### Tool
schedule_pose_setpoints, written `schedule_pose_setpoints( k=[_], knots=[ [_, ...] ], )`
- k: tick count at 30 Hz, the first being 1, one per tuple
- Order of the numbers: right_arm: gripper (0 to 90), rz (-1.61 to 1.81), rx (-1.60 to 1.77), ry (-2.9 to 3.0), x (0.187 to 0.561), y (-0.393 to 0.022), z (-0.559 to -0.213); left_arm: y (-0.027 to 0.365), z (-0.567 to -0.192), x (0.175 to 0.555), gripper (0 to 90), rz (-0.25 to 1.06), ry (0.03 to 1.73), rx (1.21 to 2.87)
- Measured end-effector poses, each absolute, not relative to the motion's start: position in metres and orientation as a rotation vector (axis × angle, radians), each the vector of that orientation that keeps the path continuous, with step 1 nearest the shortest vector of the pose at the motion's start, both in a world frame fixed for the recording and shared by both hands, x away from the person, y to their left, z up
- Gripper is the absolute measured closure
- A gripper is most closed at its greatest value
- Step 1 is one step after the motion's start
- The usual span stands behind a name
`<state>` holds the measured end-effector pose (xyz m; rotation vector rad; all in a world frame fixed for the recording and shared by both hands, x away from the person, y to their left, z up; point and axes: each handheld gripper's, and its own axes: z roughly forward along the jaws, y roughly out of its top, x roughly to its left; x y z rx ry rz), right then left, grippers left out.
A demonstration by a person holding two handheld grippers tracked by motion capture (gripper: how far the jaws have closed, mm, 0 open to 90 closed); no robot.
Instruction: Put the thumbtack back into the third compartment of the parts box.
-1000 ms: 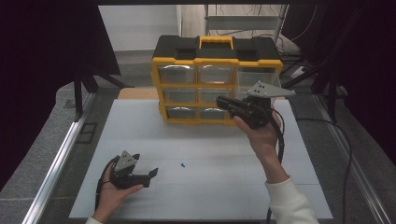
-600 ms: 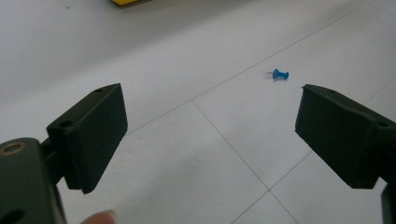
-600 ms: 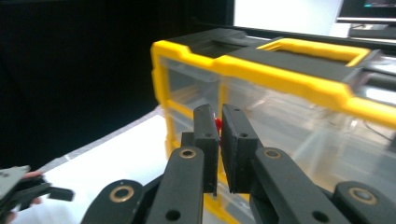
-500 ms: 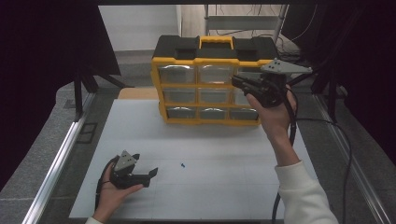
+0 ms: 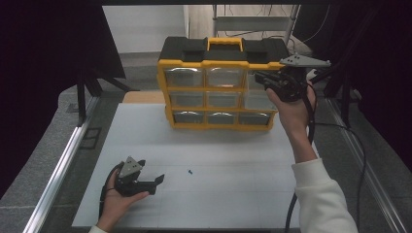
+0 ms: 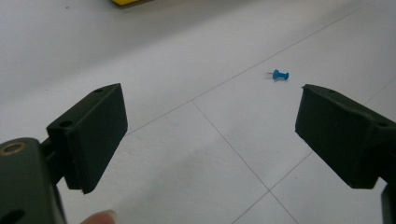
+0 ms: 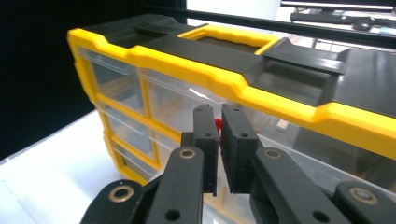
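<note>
A yellow and black drawer organizer [image 5: 221, 63] stands at the back of the white table [image 5: 218, 204]. My right gripper [image 5: 260, 77] is raised in front of its top right clear drawer [image 5: 260, 92]. In the right gripper view the organizer [image 7: 233, 86] is close ahead, and the right gripper [image 7: 217, 108] is shut on a small red thing [image 7: 216, 122] that peeks out between the jaws. My left gripper [image 5: 154, 184] rests low at the near left, open and empty. A blue push pin [image 5: 189, 171] lies on the table just right of it, and the same pin [image 6: 280, 74] lies beyond the left gripper [image 6: 212, 93].
Metal rails [image 5: 63, 165] run along both sides of the table. The right gripper's cable [image 5: 357, 160] hangs off the table's right side. A wooden board [image 5: 143, 97] lies behind the organizer's left corner.
My right gripper has lifted from the organizer's lower rows up and to the right, to the height of the top right drawer. The left gripper and blue pin have stayed still.
</note>
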<state>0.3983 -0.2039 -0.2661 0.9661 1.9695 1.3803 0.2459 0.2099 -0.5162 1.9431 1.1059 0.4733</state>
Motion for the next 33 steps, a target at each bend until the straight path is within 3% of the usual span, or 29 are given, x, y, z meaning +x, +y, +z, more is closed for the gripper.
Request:
schedule_pose_setpoints(
  k=[4, 7, 10, 17, 33],
  knots=[
    [79.7, 1.354, 0.982, 1.972, 0.403, -0.206, -0.267, 0.210, -0.516, 0.246, 9.7, 0.474, 1.105, 1.944],
    [48.8, 1.333, 0.973, 1.931, 0.404, -0.204, -0.268, 0.210, -0.516, 0.246, 9.7, 0.475, 1.106, 1.943],
    [39.5, 1.355, 0.968, 1.934, 0.402, -0.202, -0.269, 0.210, -0.516, 0.246, 9.7, 0.474, 1.106, 1.944],
    [34.7, 1.478, 0.885, 1.989, 0.387, -0.192, -0.270, 0.210, -0.516, 0.246, 9.6, 0.477, 1.104, 1.945],
    [34.4, 1.606, 0.695, 2.116, 0.349, -0.158, -0.288, 0.209, -0.516, 0.245, 9.6, 0.476, 1.104, 1.947]
  ],
)
